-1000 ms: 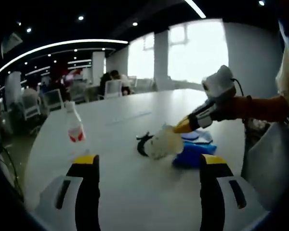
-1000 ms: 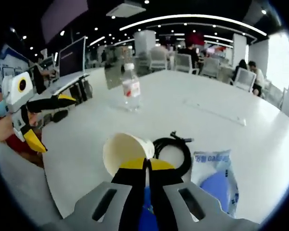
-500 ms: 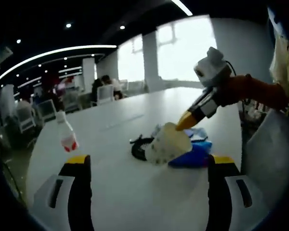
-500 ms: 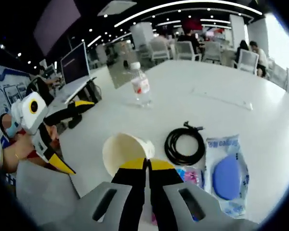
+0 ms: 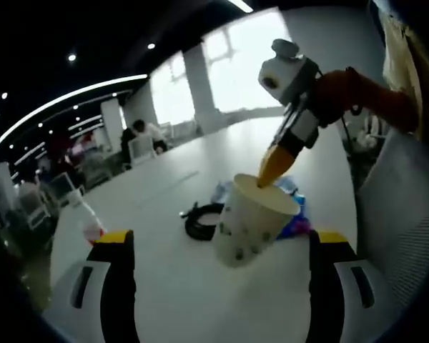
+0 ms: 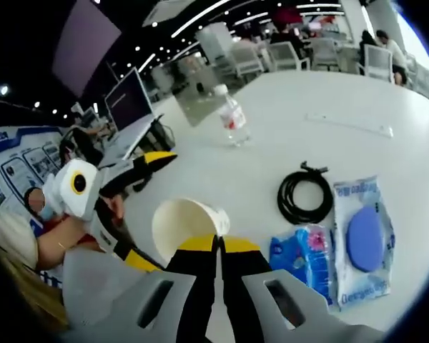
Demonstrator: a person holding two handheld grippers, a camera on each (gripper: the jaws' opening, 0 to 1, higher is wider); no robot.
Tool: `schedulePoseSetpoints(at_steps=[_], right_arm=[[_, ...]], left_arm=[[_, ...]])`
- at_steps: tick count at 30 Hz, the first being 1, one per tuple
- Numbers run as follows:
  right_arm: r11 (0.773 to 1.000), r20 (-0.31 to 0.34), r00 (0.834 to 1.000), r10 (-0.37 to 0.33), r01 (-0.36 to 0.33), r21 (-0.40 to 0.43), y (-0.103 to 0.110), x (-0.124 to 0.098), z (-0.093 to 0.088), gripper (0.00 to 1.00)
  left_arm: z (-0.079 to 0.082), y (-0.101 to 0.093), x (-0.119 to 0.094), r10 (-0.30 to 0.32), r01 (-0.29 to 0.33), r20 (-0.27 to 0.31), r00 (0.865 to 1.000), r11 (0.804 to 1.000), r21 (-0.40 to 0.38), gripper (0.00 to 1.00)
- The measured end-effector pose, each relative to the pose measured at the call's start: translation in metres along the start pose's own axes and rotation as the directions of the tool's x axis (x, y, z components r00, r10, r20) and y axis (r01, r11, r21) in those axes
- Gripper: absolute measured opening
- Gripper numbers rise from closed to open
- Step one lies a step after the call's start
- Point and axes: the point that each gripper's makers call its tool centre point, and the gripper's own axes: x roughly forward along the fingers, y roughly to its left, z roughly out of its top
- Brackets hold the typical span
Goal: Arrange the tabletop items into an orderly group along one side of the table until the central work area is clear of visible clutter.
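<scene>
A white paper cup (image 5: 254, 225) with small dark dots hangs tilted above the white table (image 5: 164, 271). My right gripper (image 6: 218, 243) is shut on the cup's rim (image 6: 182, 225), and its yellow fingertips (image 5: 272, 168) pinch that rim from above in the left gripper view. My left gripper (image 5: 223, 237) stands open, low over the table, with the cup in front of it. On the table lie a coiled black cable (image 6: 305, 196), a blue wipes pack (image 6: 365, 239) and a smaller blue packet (image 6: 304, 257). A clear water bottle (image 6: 233, 118) with a red label stands farther off.
The left gripper (image 6: 149, 209) and the hand holding it come in from the left in the right gripper view. A thin white strip (image 6: 350, 123) lies on the far part of the table. Chairs and people are beyond the table's far edge.
My right gripper has lifted the cup up off the table, away from the cable and packets. The left gripper has stayed open, its view swinging slightly.
</scene>
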Motion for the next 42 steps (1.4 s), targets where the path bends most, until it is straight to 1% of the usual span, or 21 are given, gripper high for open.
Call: schedulePoseSetpoints(at_steps=[1, 2, 3, 5, 7, 10, 13, 16, 19, 20, 22, 26, 28, 30, 33, 36, 38, 39, 40, 41, 42], right_arm=[[1.000, -0.011, 1.000, 0.002, -0.002, -0.001, 0.002, 0.000, -0.002, 0.02], [1.000, -0.019, 1.000, -0.003, 0.003, -0.003, 0.002, 0.000, -0.003, 0.02], [1.000, -0.034, 0.999, -0.018, 0.017, -0.021, 0.001, 0.000, -0.006, 0.02], [0.999, -0.045, 0.999, -0.024, 0.023, -0.027, 0.002, 0.000, -0.008, 0.02], [1.000, -0.049, 0.999, -0.011, 0.010, -0.012, 0.004, -0.001, -0.008, 0.02], [0.999, -0.045, 0.999, 0.027, -0.026, 0.028, 0.012, -0.001, -0.005, 0.02], [0.998, -0.048, 0.998, 0.047, -0.045, 0.043, 0.016, -0.001, -0.005, 0.02], [0.998, -0.053, 0.997, 0.053, -0.050, 0.045, 0.018, -0.002, -0.005, 0.02], [0.997, -0.052, 0.997, 0.060, -0.058, 0.044, 0.020, -0.002, -0.004, 0.02], [0.997, -0.052, 0.997, 0.060, -0.058, 0.046, 0.019, -0.001, -0.004, 0.02], [0.997, -0.047, 0.997, 0.055, -0.053, 0.054, 0.017, -0.002, -0.003, 0.02], [0.994, -0.025, 0.998, 0.062, -0.059, 0.091, 0.016, -0.002, 0.003, 0.02], [0.993, -0.016, 0.998, 0.065, -0.063, 0.100, 0.015, -0.003, 0.005, 0.02], [0.989, -0.006, 0.996, 0.089, -0.088, 0.121, 0.018, -0.004, 0.007, 0.02], [0.987, -0.005, 0.995, 0.099, -0.097, 0.127, 0.019, -0.004, 0.008, 0.02], [0.989, -0.003, 0.995, 0.098, -0.097, 0.113, 0.019, -0.003, 0.008, 0.02], [0.990, 0.015, 0.995, 0.099, -0.100, 0.095, 0.020, -0.004, 0.011, 0.02], [0.992, 0.031, 0.994, 0.107, -0.108, 0.060, 0.022, -0.004, 0.015, 0.02], [0.993, 0.043, 0.992, 0.117, -0.116, -0.008, 0.025, -0.005, 0.018, 0.03], [0.993, 0.058, 0.992, 0.116, -0.114, -0.037, 0.027, -0.006, 0.020, 0.03], [0.992, 0.070, 0.990, 0.121, -0.120, -0.029, 0.030, -0.007, 0.022, 0.03]], left_arm=[[0.002, -0.001, 0.001, 0.000, 0.000, 0.001, 1.000, 1.000, 0.004, 0.99], [0.006, -0.004, 0.001, -0.010, 0.010, 0.011, 1.000, 1.000, 0.027, 0.99], [0.008, -0.006, 0.002, -0.018, 0.017, 0.017, 1.000, 0.999, 0.041, 0.99], [0.010, -0.007, 0.003, -0.020, 0.019, 0.013, 1.000, 0.998, 0.061, 0.97], [0.008, -0.009, 0.005, -0.028, 0.027, 0.005, 1.000, 0.996, 0.079, 0.96], [-0.002, -0.010, 0.006, -0.035, 0.038, -0.033, 0.999, 0.995, 0.093, 0.93], [-0.005, -0.010, 0.005, -0.037, 0.042, -0.044, 0.998, 0.992, 0.119, 0.86], [-0.004, -0.012, 0.006, -0.046, 0.050, -0.039, 0.998, 0.992, 0.117, 0.81], [-0.001, -0.009, 0.006, -0.026, 0.031, -0.030, 0.999, 0.982, 0.187, 0.73], [-0.001, -0.011, 0.006, -0.029, 0.033, -0.029, 0.999, 0.984, 0.178, 0.69], [0.000, -0.013, 0.007, -0.042, 0.045, -0.022, 0.999, 0.984, 0.171, 0.64], [-0.001, -0.014, 0.007, -0.042, 0.048, -0.034, 0.999, 0.976, 0.214, 0.50], [0.000, -0.016, 0.008, -0.048, 0.054, -0.032, 0.998, 0.976, 0.211, 0.45], [0.001, -0.018, 0.008, -0.055, 0.061, -0.032, 0.998, 0.975, 0.212, 0.42], [0.001, -0.019, 0.009, -0.056, 0.062, -0.035, 0.998, 0.977, 0.203, 0.41], [0.002, -0.020, 0.008, -0.053, 0.060, -0.038, 0.998, 0.978, 0.201, 0.41], [0.003, -0.019, 0.008, -0.044, 0.050, -0.035, 0.998, 0.978, 0.205, 0.41], [0.004, -0.017, 0.008, -0.038, 0.044, -0.034, 0.999, 0.979, 0.199, 0.41], [0.004, -0.016, 0.007, -0.037, 0.042, -0.033, 0.999, 0.981, 0.188, 0.41], [0.005, -0.016, 0.007, -0.037, 0.041, -0.027, 0.999, 0.987, 0.155, 0.41], [0.004, -0.014, 0.006, -0.037, 0.039, -0.024, 0.999, 0.992, 0.117, 0.40]])
